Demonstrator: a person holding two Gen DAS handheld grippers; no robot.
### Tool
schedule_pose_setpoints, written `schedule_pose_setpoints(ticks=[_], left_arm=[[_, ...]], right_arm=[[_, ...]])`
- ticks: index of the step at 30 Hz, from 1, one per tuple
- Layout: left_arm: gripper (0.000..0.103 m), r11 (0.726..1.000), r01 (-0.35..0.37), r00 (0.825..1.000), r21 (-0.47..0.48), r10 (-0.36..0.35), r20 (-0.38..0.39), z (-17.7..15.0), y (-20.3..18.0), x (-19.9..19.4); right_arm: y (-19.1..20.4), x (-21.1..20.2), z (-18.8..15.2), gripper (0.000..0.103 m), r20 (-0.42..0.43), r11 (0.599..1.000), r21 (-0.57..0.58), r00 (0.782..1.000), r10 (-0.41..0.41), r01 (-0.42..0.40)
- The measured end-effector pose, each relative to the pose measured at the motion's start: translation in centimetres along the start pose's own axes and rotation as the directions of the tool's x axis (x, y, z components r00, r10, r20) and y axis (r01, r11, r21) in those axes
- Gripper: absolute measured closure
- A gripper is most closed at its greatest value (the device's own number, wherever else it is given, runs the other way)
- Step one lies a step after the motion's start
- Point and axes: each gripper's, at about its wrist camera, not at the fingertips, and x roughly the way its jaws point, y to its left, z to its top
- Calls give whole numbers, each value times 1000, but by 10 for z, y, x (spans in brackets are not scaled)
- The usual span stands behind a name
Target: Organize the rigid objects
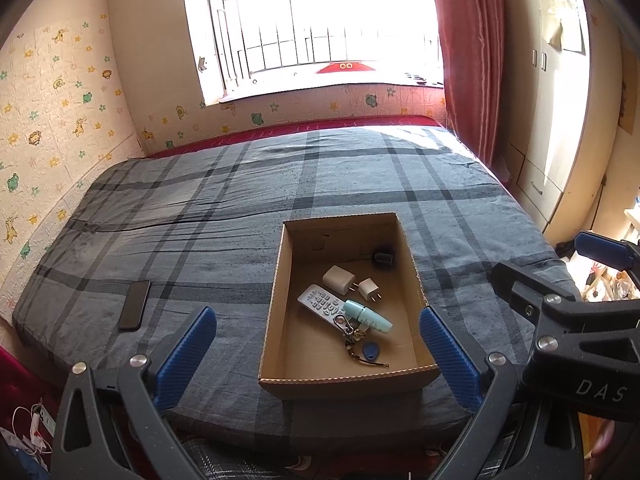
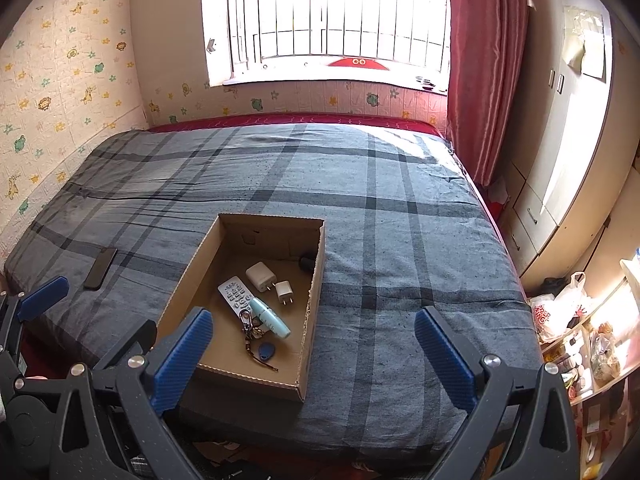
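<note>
Six small things already lie in the cardboard box (image 1: 348, 384): a larger white charger (image 1: 339, 279) and a smaller white charger (image 1: 369, 289) side by side near the middle, a white remote (image 1: 316, 300) just in front of them, a mint-green tube (image 1: 367, 316) resting across the remote's near end, a bunch of keys with a blue fob (image 1: 358, 342) toward the near wall, and a small dark object (image 1: 383, 257) tucked against the far right corner, too shadowed to identify. The box sits open on the near part of the plaid bedspread (image 1: 208, 208).

Well apart from the box, off to its left near the bed's edge, a dark phone (image 1: 135, 305) lies flat on the cover. It looks like the one rigid item left outside, so I would judge the sorting nearly finished, with the phone the last piece to collect, if it belongs to the lot at all.

Both tools hang back over the foot of the bed. The left gripper (image 1: 316, 364) has its blue fingers spread wide, framing the box and carrying nothing. The right gripper (image 2: 314, 360) is equally wide and empty, the box's near right corner sitting between its fingers.

Beyond are a bright barred window (image 2: 332, 24), a red curtain (image 2: 484, 72) and a pale wardrobe (image 2: 568, 128).
</note>
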Motion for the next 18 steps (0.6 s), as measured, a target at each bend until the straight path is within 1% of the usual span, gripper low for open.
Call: schedule_pose_setpoints(ticks=[18], left_arm=[[0, 1000, -2, 1000, -1, 2, -6, 0, 0, 0]], right_arm=[[1, 0, -1, 0, 0, 1000, -2, 1000, -2, 2]])
